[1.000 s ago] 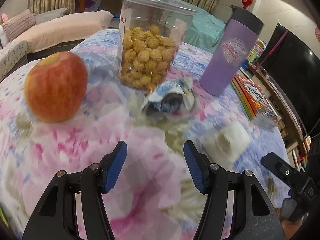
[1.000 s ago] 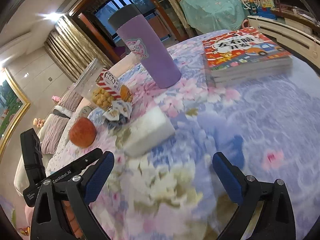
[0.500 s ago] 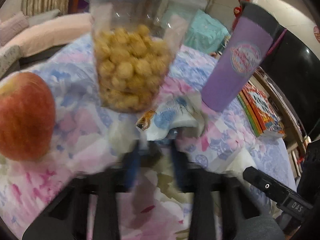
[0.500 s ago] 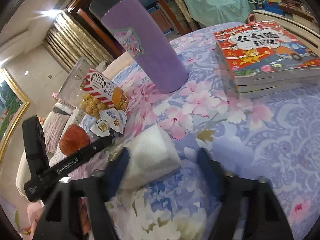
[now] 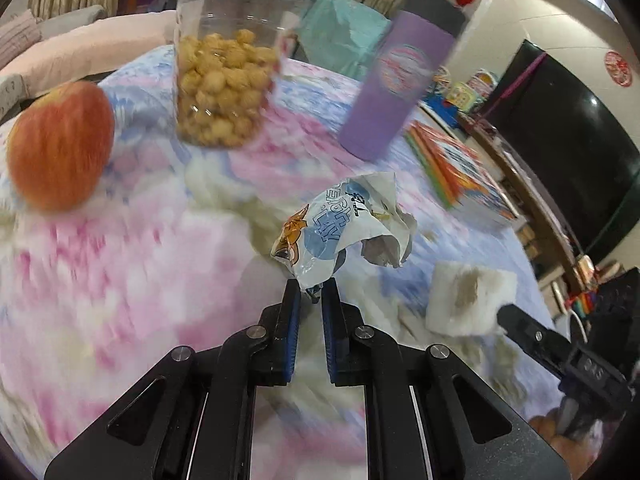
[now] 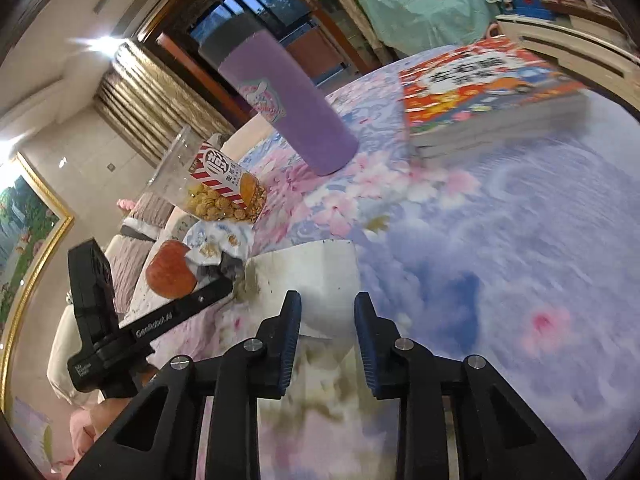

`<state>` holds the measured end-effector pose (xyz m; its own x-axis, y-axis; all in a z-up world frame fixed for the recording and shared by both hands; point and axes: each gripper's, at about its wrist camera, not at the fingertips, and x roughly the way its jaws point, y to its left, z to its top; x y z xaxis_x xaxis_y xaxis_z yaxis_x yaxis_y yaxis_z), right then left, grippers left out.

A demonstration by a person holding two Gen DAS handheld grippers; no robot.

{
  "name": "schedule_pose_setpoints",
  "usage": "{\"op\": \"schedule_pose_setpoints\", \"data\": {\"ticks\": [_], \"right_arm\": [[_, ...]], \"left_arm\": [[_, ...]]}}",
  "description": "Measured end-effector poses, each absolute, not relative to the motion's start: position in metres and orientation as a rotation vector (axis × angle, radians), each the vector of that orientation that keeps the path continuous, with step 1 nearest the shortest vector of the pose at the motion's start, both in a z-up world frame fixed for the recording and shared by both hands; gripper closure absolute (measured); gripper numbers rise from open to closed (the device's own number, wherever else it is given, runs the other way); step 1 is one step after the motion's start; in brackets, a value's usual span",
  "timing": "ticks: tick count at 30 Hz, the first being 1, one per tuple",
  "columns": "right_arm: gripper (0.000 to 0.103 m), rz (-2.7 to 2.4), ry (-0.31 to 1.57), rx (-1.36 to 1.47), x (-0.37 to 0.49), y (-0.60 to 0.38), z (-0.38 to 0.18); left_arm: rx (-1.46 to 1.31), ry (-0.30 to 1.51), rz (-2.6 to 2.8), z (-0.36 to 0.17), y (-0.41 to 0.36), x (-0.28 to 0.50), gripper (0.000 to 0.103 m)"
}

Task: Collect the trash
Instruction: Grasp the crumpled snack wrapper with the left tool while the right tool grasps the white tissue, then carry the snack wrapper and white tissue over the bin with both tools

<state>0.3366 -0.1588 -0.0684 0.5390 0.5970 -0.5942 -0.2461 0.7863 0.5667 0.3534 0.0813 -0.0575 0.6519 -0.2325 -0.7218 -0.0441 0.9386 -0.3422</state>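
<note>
A crumpled blue-and-white wrapper (image 5: 344,228) is pinched at its lower edge by my left gripper (image 5: 310,296), which is shut on it and holds it above the floral tablecloth. It shows small in the right wrist view (image 6: 218,240). A dirty white tissue (image 6: 316,276) lies on the cloth; my right gripper (image 6: 328,308) has closed around its near end, with the blue pads on either side of it. The tissue also shows in the left wrist view (image 5: 468,296).
A red apple (image 5: 60,144), a clear tub of popcorn (image 5: 228,80), a purple tumbler (image 5: 396,92) and a stack of books (image 6: 488,96) stand on the round table (image 6: 520,240). A sofa and a dark TV lie beyond.
Both grippers moved forward and closed. The left took hold of the wrapper and drew it back from the tub. The right closed around the tissue.
</note>
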Motion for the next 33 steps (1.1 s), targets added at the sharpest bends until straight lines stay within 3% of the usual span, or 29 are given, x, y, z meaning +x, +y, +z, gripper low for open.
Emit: {"op": "schedule_pose_setpoints", "data": {"ticks": [18,33], "right_arm": [[0.077,0.383,0.757,0.540,0.223,-0.259,-0.043],[0.077,0.265,0.709,0.612,0.160,-0.319,-0.050]], "left_arm": [[-0.306,0.866,-0.294,-0.039,-0.018,0.257,0.093],[-0.211,0.891,-0.382,-0.038,-0.086,0.221,0.093]]}}
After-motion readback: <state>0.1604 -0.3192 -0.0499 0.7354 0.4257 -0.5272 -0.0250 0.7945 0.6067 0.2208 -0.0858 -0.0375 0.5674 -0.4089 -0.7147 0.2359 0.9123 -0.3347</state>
